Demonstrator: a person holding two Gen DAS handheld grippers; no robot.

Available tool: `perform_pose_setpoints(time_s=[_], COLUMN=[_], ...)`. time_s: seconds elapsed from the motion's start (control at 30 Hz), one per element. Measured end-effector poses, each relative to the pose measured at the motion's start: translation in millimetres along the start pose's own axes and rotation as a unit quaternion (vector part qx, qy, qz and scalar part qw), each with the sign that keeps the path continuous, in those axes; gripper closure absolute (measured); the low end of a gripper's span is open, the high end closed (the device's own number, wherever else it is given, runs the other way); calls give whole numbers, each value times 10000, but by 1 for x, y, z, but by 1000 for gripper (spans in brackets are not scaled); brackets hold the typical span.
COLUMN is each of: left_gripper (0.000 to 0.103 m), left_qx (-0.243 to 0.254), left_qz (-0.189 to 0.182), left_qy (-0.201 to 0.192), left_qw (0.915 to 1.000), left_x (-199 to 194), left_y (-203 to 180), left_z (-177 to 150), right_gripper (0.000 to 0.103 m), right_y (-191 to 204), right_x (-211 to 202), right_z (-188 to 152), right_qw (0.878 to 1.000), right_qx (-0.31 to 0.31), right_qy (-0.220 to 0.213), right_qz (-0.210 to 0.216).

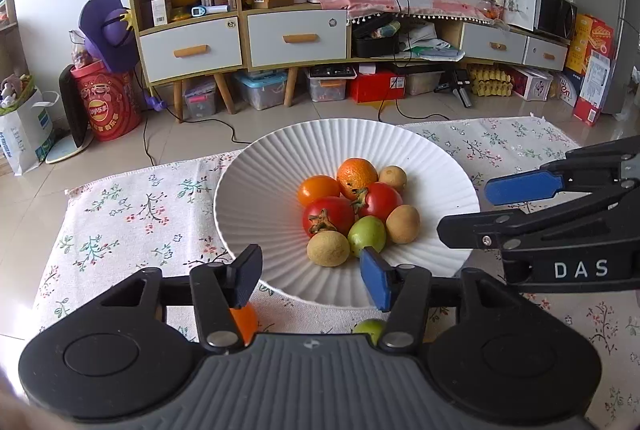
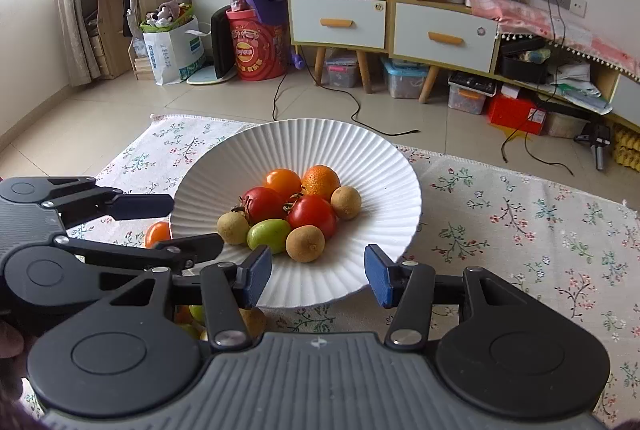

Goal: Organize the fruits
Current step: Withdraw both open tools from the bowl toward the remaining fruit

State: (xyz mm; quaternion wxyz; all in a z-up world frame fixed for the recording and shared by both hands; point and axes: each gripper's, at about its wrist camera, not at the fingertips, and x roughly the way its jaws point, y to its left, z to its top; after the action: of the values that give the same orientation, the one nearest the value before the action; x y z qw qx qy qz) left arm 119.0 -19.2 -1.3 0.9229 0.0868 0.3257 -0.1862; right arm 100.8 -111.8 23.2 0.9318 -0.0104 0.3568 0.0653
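Eight fruits (image 1: 352, 213) sit piled at centre frame in the white ribbed bowl (image 1: 256, 189); strays (image 2: 157, 233) lie on the cloth at lower left. Both the left gripper (image 1: 310, 278) and right gripper (image 2: 318, 276) hover with fingers wide, empty. Best to straddle one stray squarely and close gently.

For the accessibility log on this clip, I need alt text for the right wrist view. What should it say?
A white ribbed plate on a floral cloth holds a cluster of small fruits: red and orange tomatoes, a green fruit and brown round ones. The right gripper hovers open and empty at its near rim, the left gripper open at the left, with a few fruits loose on the cloth.
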Motion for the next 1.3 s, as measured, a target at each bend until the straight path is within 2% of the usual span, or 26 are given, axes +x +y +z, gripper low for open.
perform_pose_setpoints(time_s=[0.17, 0.33, 0.4, 0.73, 0.9, 1.3], left_gripper=[44, 31, 27, 14, 10, 6], left_qx=[-136, -99, -91, -129, -112, -201], left_qz=[-73, -103, -119, -217, -203, -233], left_qy=[38, 59, 60, 258, 338, 581], left_qw=[9999, 9999, 9999, 9993, 9992, 9978], left_x=[-9, -18, -22, -32, -35, -35], left_y=[5, 6, 7, 20, 24, 30], left_z=[-2, -7, -9, -27, -37, -58], right_gripper=[48, 41, 35, 25, 17, 10], right_y=[-2, -3, -4, -3, -1, 6], right_x=[-9, -16, -18, -26, -28, -31], right_z=[-1, -3, -4, -15, -24, -42], right_qw=[10000, 9998, 9997, 9998, 9999, 9998], right_qx=[57, 158, 223, 196, 111, -79], right_qy=[-56, -82, -78, -73, -31, 71], right_qz=[4, 59, 44, 69, 102, 191])
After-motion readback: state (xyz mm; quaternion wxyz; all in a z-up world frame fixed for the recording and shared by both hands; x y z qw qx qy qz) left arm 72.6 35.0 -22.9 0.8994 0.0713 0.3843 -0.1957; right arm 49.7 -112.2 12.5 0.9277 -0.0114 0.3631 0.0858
